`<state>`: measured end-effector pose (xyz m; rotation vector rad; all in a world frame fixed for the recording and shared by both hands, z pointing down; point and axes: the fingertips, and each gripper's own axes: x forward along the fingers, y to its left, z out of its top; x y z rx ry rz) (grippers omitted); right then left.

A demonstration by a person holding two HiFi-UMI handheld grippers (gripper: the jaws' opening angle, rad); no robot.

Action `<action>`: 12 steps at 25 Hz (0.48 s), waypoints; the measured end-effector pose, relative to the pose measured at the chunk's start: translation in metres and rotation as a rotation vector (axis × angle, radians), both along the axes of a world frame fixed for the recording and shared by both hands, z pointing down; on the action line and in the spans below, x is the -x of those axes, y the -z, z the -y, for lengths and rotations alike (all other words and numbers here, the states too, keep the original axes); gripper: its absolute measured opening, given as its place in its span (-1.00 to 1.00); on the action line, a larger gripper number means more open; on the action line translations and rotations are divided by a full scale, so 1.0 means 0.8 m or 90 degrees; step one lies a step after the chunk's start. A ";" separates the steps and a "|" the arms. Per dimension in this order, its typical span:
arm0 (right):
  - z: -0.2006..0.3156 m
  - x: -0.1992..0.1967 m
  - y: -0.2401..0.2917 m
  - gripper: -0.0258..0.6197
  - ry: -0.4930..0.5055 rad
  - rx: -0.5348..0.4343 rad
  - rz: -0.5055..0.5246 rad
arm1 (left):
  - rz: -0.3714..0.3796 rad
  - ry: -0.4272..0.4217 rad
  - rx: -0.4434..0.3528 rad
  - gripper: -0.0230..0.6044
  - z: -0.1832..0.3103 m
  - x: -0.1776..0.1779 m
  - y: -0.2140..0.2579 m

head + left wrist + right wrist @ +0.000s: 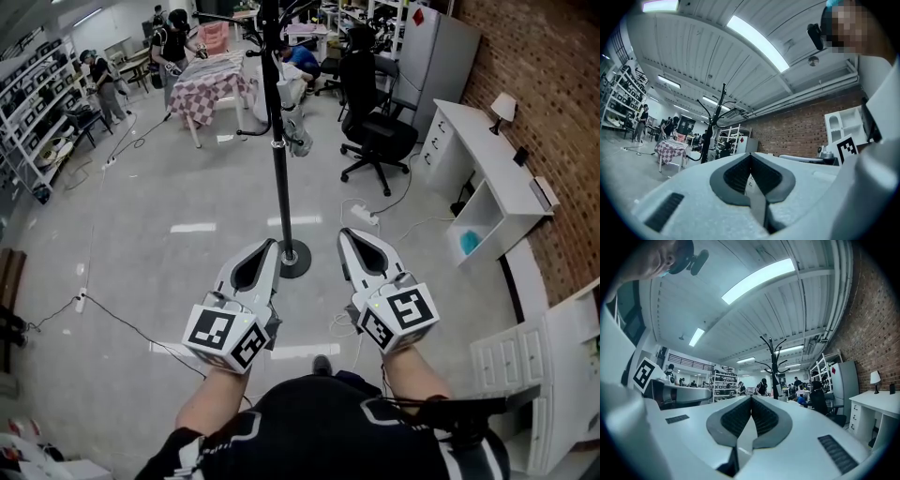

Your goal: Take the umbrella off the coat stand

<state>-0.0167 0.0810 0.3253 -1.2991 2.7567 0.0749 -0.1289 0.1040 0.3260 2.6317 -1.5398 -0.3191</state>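
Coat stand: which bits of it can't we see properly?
- Head view: the tall black coat stand loses its top at the upper edge.
- Left gripper view: the white left gripper hides its base.
- Right gripper view: the white right gripper hides its base; its hooks are too small.

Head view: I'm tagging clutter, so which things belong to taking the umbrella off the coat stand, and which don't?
Job: coat stand, umbrella's hooked handle, left claw, right claw (both shut, empty).
Just about: office chair, white desk, checked table, power strip.

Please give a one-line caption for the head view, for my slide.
Shut and empty, the left gripper and right gripper point toward the coat stand.
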 end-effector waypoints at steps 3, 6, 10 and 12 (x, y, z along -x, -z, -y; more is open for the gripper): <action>0.019 -0.010 0.003 -0.90 0.007 0.000 0.005 | 0.003 0.009 -0.002 -0.90 0.019 -0.009 0.002; 0.038 -0.022 0.004 -0.90 0.023 -0.008 0.016 | 0.007 0.013 0.003 -0.90 0.041 -0.024 -0.001; 0.057 -0.039 0.012 -0.90 0.058 -0.027 0.053 | 0.006 0.036 0.000 -0.90 0.064 -0.038 0.000; 0.072 -0.043 0.013 -0.90 0.059 -0.020 0.044 | 0.007 0.055 0.003 -0.90 0.076 -0.038 0.003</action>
